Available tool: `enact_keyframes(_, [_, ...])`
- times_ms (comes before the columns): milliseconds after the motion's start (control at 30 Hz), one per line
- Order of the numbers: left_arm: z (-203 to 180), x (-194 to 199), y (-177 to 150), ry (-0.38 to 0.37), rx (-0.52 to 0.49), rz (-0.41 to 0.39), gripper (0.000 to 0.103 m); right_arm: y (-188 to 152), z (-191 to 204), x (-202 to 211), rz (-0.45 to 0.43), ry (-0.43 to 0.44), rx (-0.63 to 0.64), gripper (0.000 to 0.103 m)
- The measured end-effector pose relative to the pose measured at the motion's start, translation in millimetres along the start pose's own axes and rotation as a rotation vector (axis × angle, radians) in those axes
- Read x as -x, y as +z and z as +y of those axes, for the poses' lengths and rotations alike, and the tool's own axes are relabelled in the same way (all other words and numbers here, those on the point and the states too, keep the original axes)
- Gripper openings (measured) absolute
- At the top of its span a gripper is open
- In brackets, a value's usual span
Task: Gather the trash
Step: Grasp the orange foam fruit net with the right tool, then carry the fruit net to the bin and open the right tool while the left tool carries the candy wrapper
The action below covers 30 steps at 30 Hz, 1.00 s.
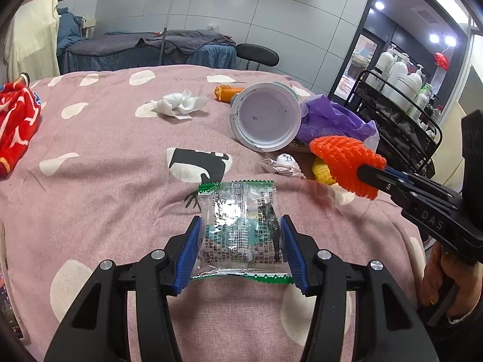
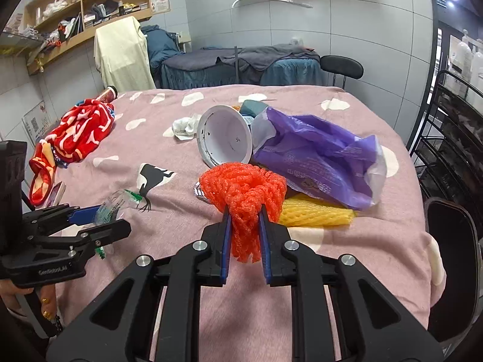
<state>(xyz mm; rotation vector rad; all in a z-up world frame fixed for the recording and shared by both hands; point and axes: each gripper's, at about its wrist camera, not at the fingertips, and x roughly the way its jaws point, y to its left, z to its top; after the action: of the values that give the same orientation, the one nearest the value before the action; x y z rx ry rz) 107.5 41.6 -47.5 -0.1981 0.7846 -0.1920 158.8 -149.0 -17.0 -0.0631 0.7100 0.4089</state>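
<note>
Trash lies scattered on a pink bedspread [image 1: 120,157] with pale spots, and two pieces of it are already in the grippers. The left gripper [image 1: 240,226] has its blue pads pressed against both sides of a clear snack wrapper [image 1: 241,229] with green zigzag edges, held at medium width above the cover; in the right wrist view this wrapper [image 2: 110,208] shows only as a crumpled, shiny blur at the left edge. The right gripper [image 2: 244,215] has its fingers narrow and pinched on an orange foam net [image 2: 244,193], whose bunched top rises above the tips while a tail hangs down between the pads. From the left wrist view the same net [image 1: 344,163] is seen from the side, lifted above the bed. Behind it a white plastic bowl [image 2: 225,135] lies on its side, its opening toward the cameras, touching a purple plastic bag [image 2: 314,157]. Only the right wrist view shows the full yellow foam net [image 2: 317,212] lying just beside the bag; the left one shows a small part of it. A crumpled white tissue [image 1: 178,105] is clearer in the left wrist view, which also shows a small striped wrapper [image 1: 282,164] near the bowl and a black wire rack [image 1: 401,114] with white bottles. A red patterned cloth [image 2: 75,135] lies at the left side of the bed, and wooden shelves [image 2: 87,3] appear only in the right wrist view.
</note>
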Motion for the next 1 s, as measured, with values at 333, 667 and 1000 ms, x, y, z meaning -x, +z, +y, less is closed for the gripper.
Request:
enact_keyframes(333, [-30,0,4,-0.064,-0.046,-0.026,0.052,-17,-26,47,-0.088,-0.023,-0.074,0.018])
enact_keyframes(667, [-87,-7,11,-0.165,-0.170,-0.032,0.052,-33,-72,85,-0.154,-0.123,-0.161,0.018])
enact_keyframes(1000, [-136,-18,14,-0.266,-0.250,-0.007,0.052,-55,-129,107,-0.192,-0.279,-0.260,0.018])
